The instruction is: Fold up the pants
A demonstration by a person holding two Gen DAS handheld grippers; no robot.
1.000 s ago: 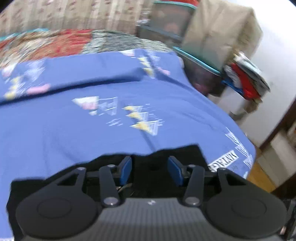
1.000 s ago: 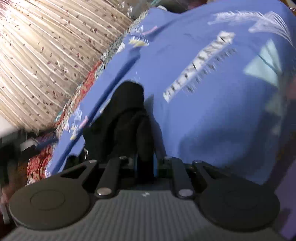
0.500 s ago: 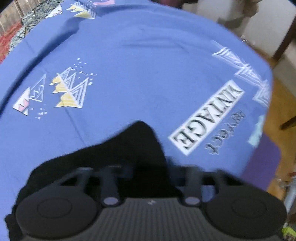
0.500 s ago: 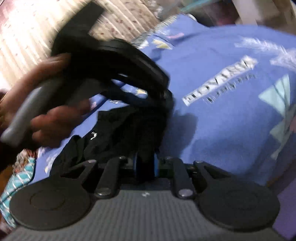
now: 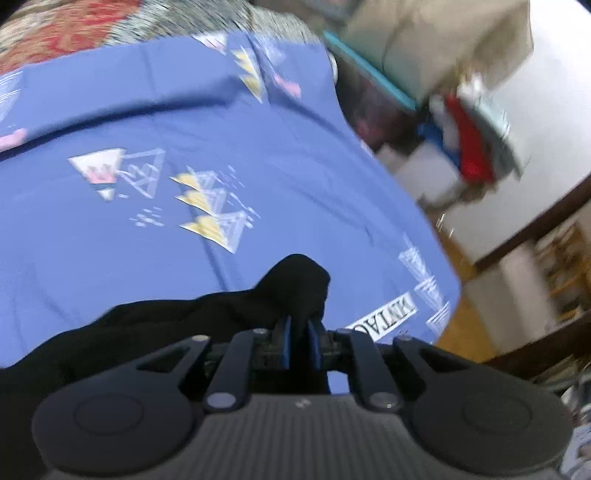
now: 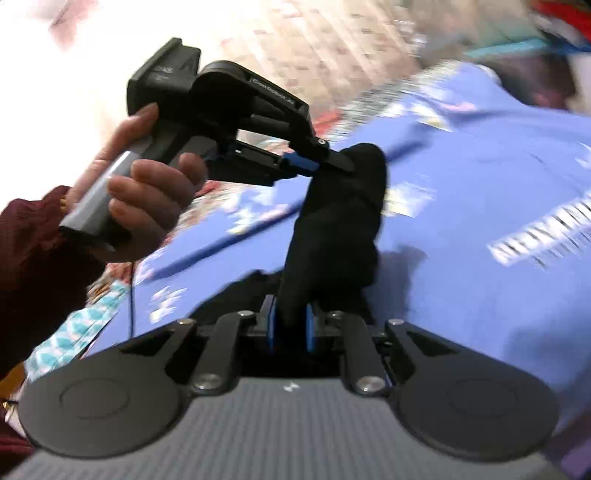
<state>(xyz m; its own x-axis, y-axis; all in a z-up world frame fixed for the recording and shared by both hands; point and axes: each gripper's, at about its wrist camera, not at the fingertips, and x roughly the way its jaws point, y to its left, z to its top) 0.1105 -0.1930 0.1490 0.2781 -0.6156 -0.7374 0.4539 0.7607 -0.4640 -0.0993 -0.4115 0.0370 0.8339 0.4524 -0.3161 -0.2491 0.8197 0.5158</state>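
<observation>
Blue pads (image 5: 284, 341) of my left gripper (image 5: 298, 343) pinch the black pants (image 5: 291, 291) at lower centre of frame. My right gripper (image 6: 290, 328) clamps another bunch of them, lifted above the blue bedsheet (image 5: 147, 229); my left hand (image 6: 147, 199) shows upper left.

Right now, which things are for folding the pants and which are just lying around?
For the job:
- black pants
- left tool, shut on the pants
- right tool, shut on the pants
- blue printed bedsheet under them

Just lying about:
- red patterned blanket
- pile of clothes beside the bed
- beige covered box
</observation>
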